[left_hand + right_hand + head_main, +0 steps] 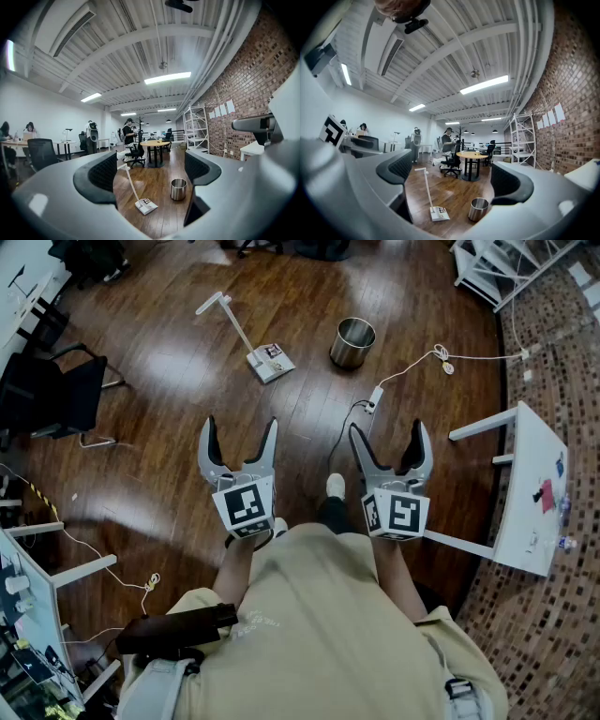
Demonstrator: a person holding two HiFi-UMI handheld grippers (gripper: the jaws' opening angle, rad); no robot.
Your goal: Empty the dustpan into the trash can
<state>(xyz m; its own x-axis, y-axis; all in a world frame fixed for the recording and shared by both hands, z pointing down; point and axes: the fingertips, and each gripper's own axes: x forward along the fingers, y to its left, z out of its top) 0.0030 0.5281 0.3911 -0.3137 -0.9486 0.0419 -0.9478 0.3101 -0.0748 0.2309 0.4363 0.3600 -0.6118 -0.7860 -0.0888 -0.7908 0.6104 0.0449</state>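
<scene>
**A:** What are your tools doing?

**B:** Your left gripper (240, 427) and right gripper (388, 432) are side by side in front of you. The jaws of both are spread wide, with nothing between them.

**A:** And the dustpan?

**B:** One long-handled dustpan (267, 360) sits on the wood floor ahead of you, beyond the left gripper and well apart from it. Its handle slants up and away. One steel trash can (352, 341) stands upright just to its right, not touching it.

**A:** Anything in your way?

**B:** One white cable with a power strip (375, 397) lies on the floor between your right gripper and the can. One white table (534, 493) stands close on your right and one black chair (56, 395) off to your left. A round table (154, 144) and a white shelf (197, 129) stand farther back.
</scene>
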